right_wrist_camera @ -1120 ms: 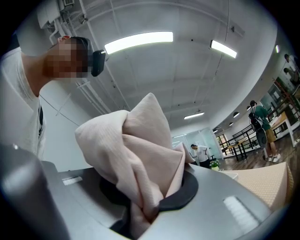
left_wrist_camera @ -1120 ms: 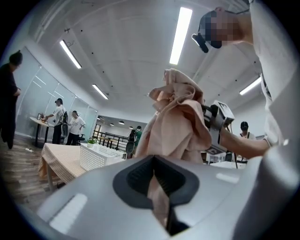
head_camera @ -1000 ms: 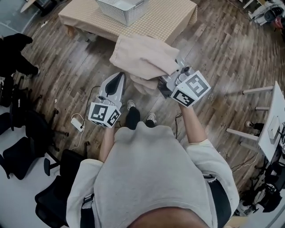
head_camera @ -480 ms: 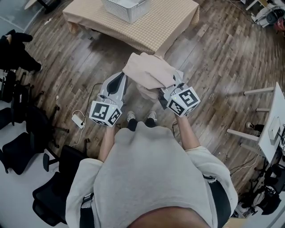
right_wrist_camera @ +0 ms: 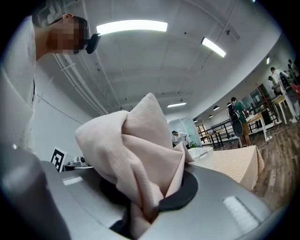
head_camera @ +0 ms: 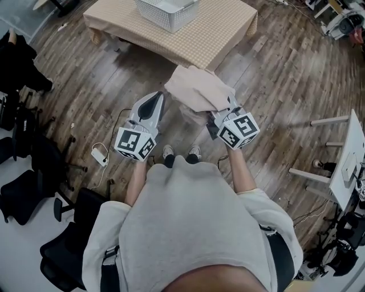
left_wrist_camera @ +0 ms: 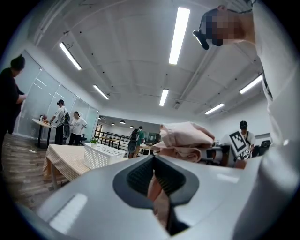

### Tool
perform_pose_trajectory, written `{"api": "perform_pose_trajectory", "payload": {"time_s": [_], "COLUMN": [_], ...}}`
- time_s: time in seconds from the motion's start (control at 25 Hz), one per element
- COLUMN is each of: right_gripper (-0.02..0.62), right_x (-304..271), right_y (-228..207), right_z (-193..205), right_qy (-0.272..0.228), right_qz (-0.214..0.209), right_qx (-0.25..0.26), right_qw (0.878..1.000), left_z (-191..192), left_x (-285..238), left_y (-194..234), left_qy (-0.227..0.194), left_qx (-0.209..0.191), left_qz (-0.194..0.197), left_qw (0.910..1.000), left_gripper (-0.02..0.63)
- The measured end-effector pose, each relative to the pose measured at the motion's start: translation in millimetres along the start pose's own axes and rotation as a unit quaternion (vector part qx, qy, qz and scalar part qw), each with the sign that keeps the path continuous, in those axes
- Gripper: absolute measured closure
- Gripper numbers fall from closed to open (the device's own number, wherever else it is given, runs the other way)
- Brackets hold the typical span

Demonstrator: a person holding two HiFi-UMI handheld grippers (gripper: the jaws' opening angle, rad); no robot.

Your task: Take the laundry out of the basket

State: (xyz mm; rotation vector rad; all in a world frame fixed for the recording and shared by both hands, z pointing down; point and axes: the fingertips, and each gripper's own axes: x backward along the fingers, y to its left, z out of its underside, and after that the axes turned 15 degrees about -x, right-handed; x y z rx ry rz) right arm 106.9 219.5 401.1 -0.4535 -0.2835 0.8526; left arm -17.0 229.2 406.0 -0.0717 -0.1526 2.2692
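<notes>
Since a second ago the cloth [head_camera: 197,88] and the right tool [head_camera: 218,112] have come back from the worktop [head_camera: 222,34], nearer to the body. We judge this piece nearly done: it is out of the basket [head_camera: 168,14] and hangs over the floor [head_camera: 274,85], but must yet be put down. Whether more laundry remains inside, we cannot tell. Only the right gripper view shows that tool's jaws narrow, pinching a fold. Only the left gripper view shows the left tool [left_wrist_camera: 153,171] almost closed on a pink strip [left_wrist_camera: 159,201].
</notes>
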Motion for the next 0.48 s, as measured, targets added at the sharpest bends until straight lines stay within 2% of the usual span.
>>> {"api": "perform_pose_trajectory", "payload": {"time_s": [0.48], "right_gripper": [0.505], "right_x": [-12], "right_y": [5], "right_z": [2], "right_qy": [-0.001], "right_qz": [0.005], "right_qx": [0.006], "right_qw": [1.0], "left_z": [0], "left_x": [2], "left_y": [10], "left_qy": [-0.006], "left_qx": [0.002], "left_qz": [0.005], "left_qw": [1.0], "left_gripper": [0.595]}}
